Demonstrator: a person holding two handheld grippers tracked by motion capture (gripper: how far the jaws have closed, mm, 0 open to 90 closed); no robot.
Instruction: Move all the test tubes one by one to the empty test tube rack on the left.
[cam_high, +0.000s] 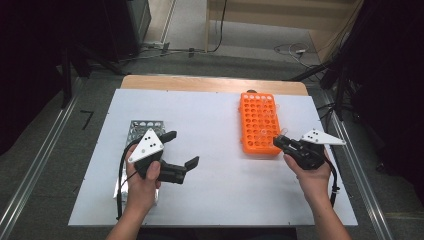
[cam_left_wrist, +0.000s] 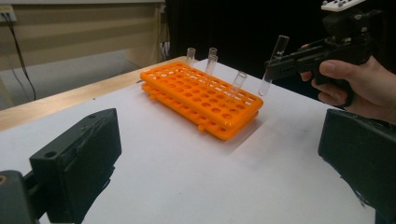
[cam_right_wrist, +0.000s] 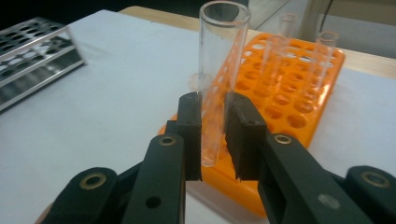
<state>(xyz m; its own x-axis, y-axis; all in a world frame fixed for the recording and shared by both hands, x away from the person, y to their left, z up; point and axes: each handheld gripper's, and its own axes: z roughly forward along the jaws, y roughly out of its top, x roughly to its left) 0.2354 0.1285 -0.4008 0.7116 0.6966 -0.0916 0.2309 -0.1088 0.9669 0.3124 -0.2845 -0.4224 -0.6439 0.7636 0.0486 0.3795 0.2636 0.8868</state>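
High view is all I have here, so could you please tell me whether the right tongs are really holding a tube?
Observer: Yes. In the right gripper view the right tongs are shut on a clear glass tube, pads pressing both its sides.
Operator: Is that tube clear of the orange rack?
Observer: In the left gripper view its bottom end hangs above the table just beside the orange rack, in no hole.
Operator: How many tubes stand in the rack?
Observer: The left gripper view shows four, three at the far end and one leaning nearer the held tube.
Operator: And the left tongs?
Observer: The left tongs stand wide open with nothing between them.
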